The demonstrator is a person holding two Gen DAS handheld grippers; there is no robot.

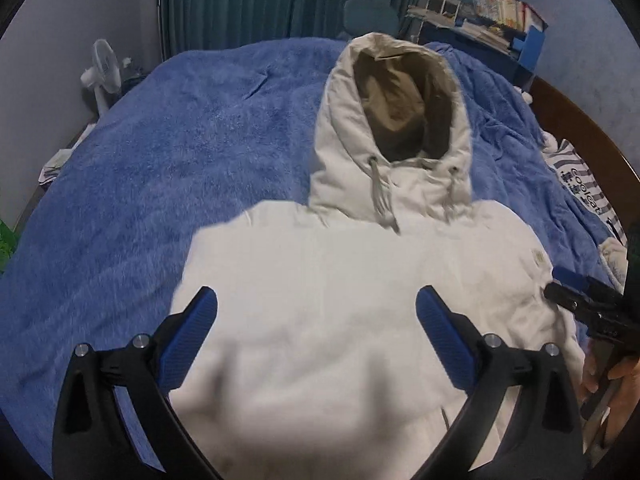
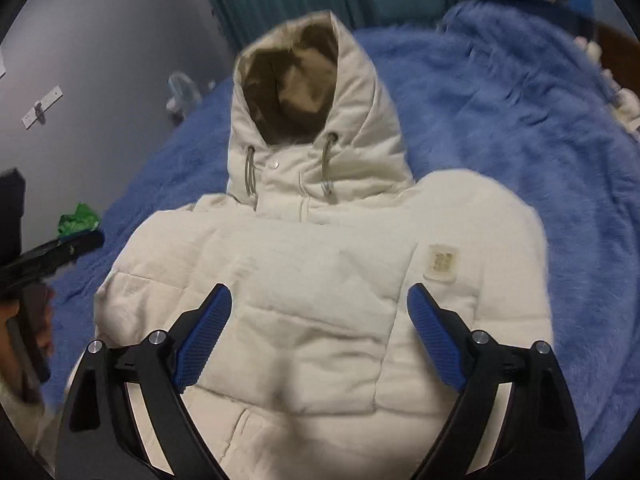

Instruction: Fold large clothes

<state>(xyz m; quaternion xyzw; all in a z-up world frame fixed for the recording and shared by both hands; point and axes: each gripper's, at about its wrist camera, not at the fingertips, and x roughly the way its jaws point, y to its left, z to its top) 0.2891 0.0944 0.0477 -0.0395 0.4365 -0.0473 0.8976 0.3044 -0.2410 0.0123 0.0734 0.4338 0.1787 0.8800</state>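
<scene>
A cream puffer jacket (image 1: 340,300) (image 2: 304,300) lies front-up on a blue bed, its sleeves folded in over the chest. Its hood (image 1: 396,120) (image 2: 304,96), lined in tan, points away from me. My left gripper (image 1: 316,312) hangs open above the left side of the jacket's body, nothing between its blue pads. My right gripper (image 2: 320,312) also stands open over the chest, left of the small square patch (image 2: 442,260). In the left wrist view the right gripper (image 1: 584,300) shows at the right edge; in the right wrist view the left gripper (image 2: 52,252) shows at the left edge.
The fuzzy blue blanket (image 1: 180,168) covers the whole bed. A white fan (image 1: 102,72) stands at the far left by the wall, teal curtains (image 1: 260,0) behind. A cluttered shelf (image 1: 480,16) sits at the far right. Striped fabric (image 1: 576,184) lies at the bed's right edge.
</scene>
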